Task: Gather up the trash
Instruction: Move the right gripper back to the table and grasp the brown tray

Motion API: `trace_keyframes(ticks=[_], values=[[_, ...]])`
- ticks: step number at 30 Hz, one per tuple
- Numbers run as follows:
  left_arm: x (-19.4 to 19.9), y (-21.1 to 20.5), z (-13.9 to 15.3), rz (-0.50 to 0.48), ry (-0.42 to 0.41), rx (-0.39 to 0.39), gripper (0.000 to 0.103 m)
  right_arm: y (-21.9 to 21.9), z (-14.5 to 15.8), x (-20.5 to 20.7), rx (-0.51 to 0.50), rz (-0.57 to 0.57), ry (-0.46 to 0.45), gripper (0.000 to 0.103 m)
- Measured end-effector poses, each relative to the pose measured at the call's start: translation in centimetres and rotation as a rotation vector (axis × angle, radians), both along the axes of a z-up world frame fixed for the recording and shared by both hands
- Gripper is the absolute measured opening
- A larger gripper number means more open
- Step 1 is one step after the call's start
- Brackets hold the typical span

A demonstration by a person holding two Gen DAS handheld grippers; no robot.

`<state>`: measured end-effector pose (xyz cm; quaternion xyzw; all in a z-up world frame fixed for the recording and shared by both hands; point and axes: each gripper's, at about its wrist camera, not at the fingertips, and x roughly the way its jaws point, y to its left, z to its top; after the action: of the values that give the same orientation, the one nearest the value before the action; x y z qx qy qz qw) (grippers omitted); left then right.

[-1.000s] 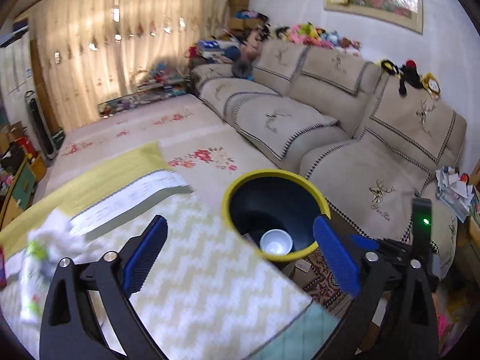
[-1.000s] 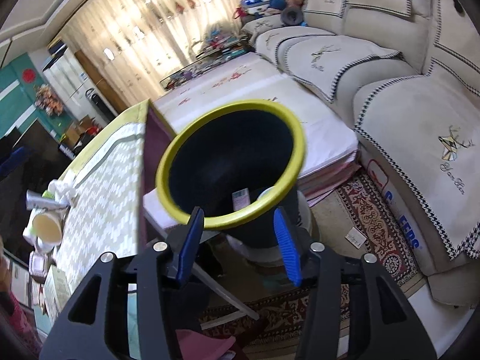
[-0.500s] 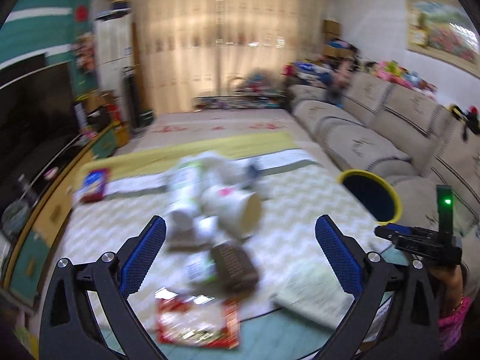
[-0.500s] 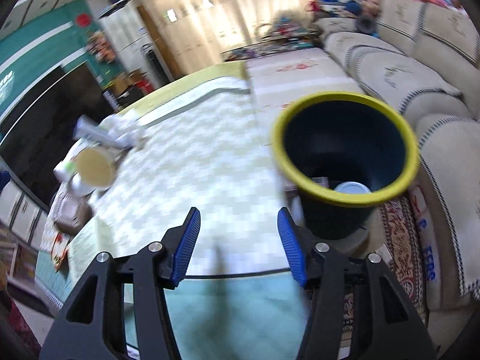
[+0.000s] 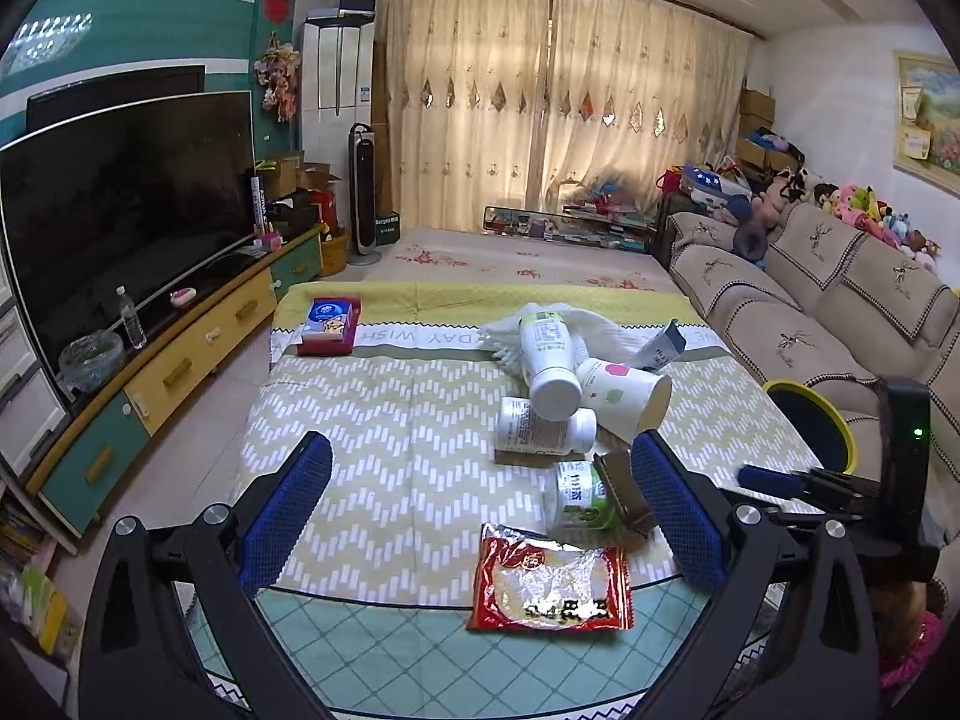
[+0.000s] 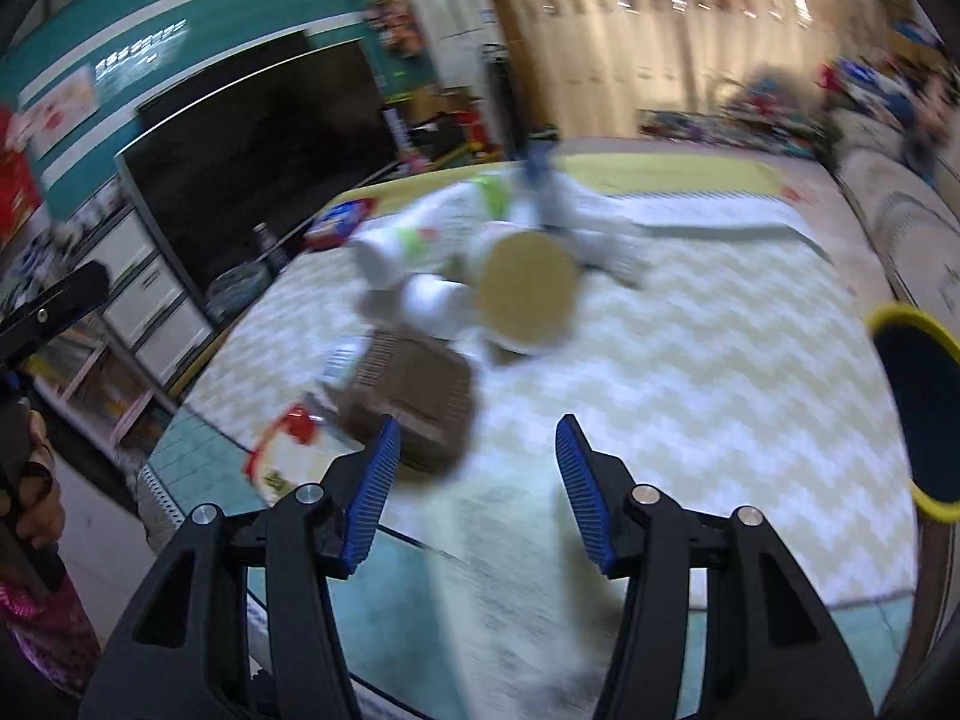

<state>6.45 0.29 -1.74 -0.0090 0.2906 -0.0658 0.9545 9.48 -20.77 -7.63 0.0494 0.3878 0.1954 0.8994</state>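
**Trash pile on the table, bin off the right edge, both grippers empty**

While the right wrist view is badly smeared, the left one is sharp, so most of this comes from there. The bin [image 5: 807, 426] is a dark tub with a yellow rim, sitting just past the table's right edge by the sofa [image 5: 798, 324]; only part of its mouth shows and I can't see what's in it. It also shows at the far right of the right wrist view [image 6: 918, 414].

Trash sits bunched right of centre on the table [image 5: 384, 432]: a paper cup [image 5: 621, 399] on its side with its open mouth facing the near right, empty as far as I can tell; a tall white bottle [image 5: 546, 363] leaning over a smaller white bottle [image 5: 540, 432]; a green-labelled jar [image 5: 576, 501] touching a brown box [image 5: 624, 495]; and a red snack wrapper [image 5: 549, 585] flat near the front edge. A white cloth [image 5: 594, 330] and a tube [image 5: 660, 348] lie behind the cup. A red tissue box [image 5: 327, 324] sits apart at the back left.

The left half of the zigzag cloth is bare, with open room along the front edge too.

The left gripper [image 5: 480, 516] hangs over the near edge, jaws spread wide, holding nothing. The right gripper [image 6: 477, 492] points at the pile from the near right, also spread and empty.
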Motion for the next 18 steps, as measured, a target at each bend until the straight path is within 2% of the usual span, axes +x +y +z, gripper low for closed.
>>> trace_keyframes(ticks=[3, 9, 12, 18], values=[[-0.1, 0.2, -0.1, 0.003, 0.008, -0.01, 0.098, 2.7, -0.1, 0.9, -0.028, 0.045, 0.0, 0.052], [0.3, 0.7, -0.7, 0.014, 0.023, -0.031, 0.098, 4.6, -1.0, 2.9, -0.085, 0.051, 0.021, 0.052], [0.5, 0.6, -1.1, 0.011, 0.028, -0.033, 0.098, 4.2, -1.7, 3.6, -0.1, 0.039, 0.051, 0.052], [1.2, 0.3, -1.8, 0.005, 0.042, -0.037, 0.098, 1.2, -1.6, 4.0, -0.069, -0.028, 0.053, 0.055]])
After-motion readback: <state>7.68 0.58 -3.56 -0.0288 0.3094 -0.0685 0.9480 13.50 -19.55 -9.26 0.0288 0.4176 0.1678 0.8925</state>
